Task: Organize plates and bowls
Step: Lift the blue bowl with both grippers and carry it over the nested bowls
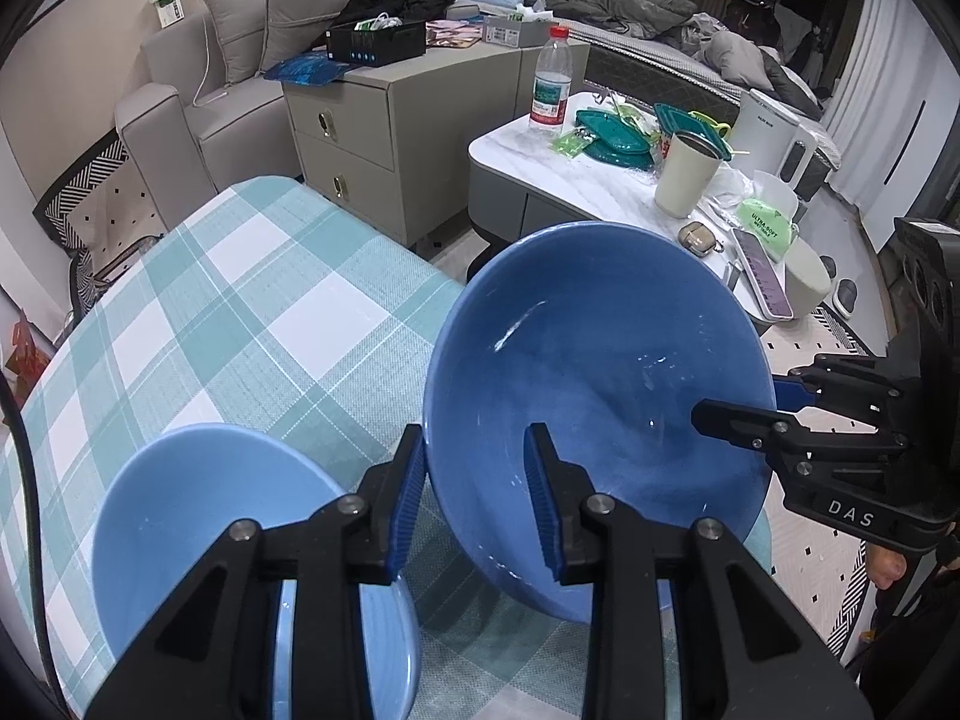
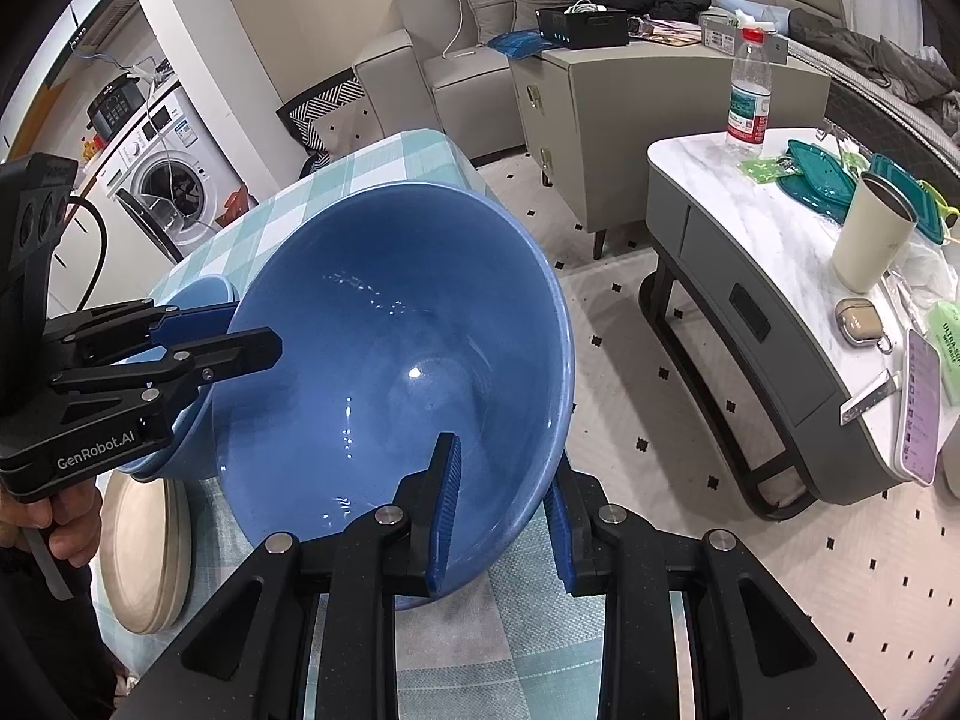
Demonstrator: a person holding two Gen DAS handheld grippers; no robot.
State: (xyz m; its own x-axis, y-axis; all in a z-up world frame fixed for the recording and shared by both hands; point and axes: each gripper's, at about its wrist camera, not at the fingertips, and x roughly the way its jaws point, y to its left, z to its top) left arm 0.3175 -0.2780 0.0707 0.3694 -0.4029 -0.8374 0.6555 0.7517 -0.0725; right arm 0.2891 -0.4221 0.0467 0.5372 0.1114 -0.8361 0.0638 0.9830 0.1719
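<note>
The big bowl (image 1: 594, 396) is a glazed, dark blue piece, most likely ceramic: stiff, fairly heavy for its thin wall, slick where it shines, and apt to chip if it knocks another dish; the rim is the only sensible hold, a pad inside and a pad outside, and two opposite holds keep it from swinging. It sits tilted above the checked tabletop (image 1: 252, 300), near its right edge, its mouth turned toward the cameras; whether its foot touches the cloth cannot be told. The left gripper (image 1: 477, 498) has its fingers (image 1: 407, 504) astride the left rim, one outside and one inside, narrowly apart and seemingly clamped on the wall; the right gripper (image 2: 504, 510) bites the right rim the same way, its fingers (image 2: 447, 516) close together on it. Both tools point steeply down, each held from behind by a hand (image 2: 72, 516), converging on the bowl from either side. A paler small bowl (image 1: 198, 516) rests just left of it on the cloth; a beige plate (image 2: 150, 552) lies nearer still; I judge that stacking calls for a slow, level lowering.
</note>
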